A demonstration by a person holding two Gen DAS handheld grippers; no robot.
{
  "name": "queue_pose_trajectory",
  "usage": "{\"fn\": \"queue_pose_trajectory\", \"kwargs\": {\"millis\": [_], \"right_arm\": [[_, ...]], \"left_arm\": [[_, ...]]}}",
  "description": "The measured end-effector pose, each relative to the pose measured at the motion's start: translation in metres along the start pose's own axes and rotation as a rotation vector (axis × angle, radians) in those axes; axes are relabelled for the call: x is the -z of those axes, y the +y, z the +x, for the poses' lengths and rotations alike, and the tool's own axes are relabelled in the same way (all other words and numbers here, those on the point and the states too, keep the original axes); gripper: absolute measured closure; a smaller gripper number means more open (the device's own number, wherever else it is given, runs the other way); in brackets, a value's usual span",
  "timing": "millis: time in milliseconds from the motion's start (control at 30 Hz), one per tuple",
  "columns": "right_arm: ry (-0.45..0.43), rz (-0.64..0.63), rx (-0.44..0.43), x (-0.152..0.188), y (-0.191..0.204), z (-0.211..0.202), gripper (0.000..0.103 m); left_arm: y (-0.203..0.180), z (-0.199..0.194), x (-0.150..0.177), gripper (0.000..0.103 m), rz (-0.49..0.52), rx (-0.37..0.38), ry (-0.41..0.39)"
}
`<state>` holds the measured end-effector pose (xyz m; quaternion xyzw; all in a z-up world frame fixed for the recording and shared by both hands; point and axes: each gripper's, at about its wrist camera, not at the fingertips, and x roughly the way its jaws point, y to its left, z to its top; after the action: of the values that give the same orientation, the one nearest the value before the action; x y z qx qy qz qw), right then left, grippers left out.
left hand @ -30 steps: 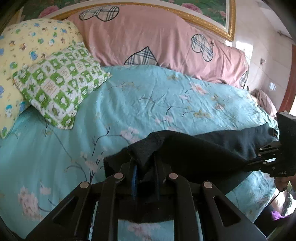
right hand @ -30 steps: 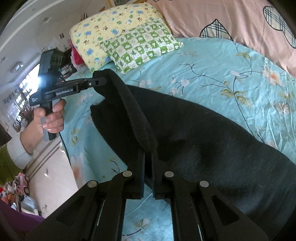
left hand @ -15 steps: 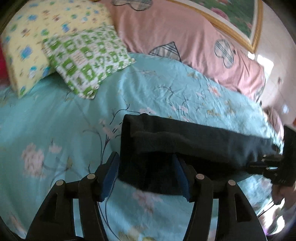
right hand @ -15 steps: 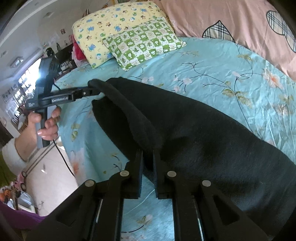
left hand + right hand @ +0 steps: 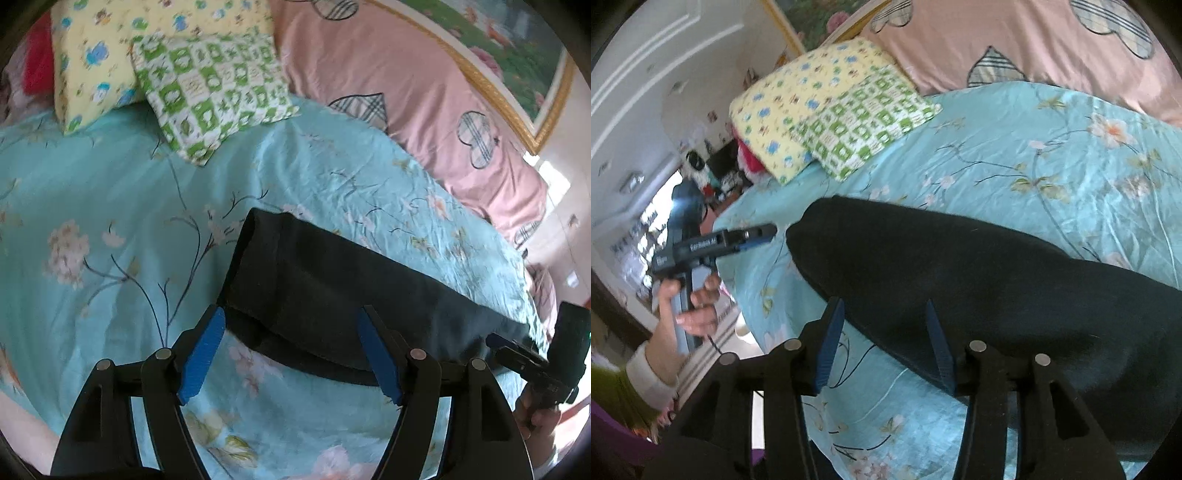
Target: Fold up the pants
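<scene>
The black pants [image 5: 332, 291] lie folded lengthwise in a long band on the teal flowered bedspread [image 5: 110, 206]; they also show in the right wrist view [image 5: 979, 280]. My left gripper [image 5: 291, 350] is open, just short of the near left end of the pants, holding nothing. My right gripper [image 5: 886, 339] is open over the front edge of the pants, also empty. The right gripper shows at the far right of the left wrist view [image 5: 495, 338]. The left gripper shows in the right wrist view [image 5: 774, 230], just off the pants' end.
A green checked pillow [image 5: 210, 92] and a yellow printed pillow [image 5: 99, 48] lie at the head of the bed. A pink quilt [image 5: 406, 92] lies along the far side. The bed's front edge drops to the floor [image 5: 738, 332] on the left.
Both grippers opened and let go of the pants, which dropped flat onto the bed. Both grippers drew back a little from the fabric.
</scene>
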<state>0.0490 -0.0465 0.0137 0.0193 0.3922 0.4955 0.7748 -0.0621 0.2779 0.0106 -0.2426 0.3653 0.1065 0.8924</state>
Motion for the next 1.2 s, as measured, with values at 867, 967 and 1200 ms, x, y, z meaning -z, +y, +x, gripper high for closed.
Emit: {"fn": "queue_pose_trajectory", "kwargs": {"millis": [867, 967, 1200], "right_arm": [[0.167, 0.088, 0.242, -0.069, -0.1, 0.072, 0.055], [0.222, -0.014, 0.264, -0.053, -0.086, 0.08, 0.055], [0.244, -0.027, 0.225, -0.05, -0.09, 0.081, 0.055]], "left_arm": [[0.015, 0.057, 0.008, 0.027, -0.155, -0.1, 0.152], [0.01, 0.064, 0.009, 0.028, -0.13, -0.117, 0.148], [0.002, 0.079, 0.0, 0.051, -0.108, -0.137, 0.119]]}}
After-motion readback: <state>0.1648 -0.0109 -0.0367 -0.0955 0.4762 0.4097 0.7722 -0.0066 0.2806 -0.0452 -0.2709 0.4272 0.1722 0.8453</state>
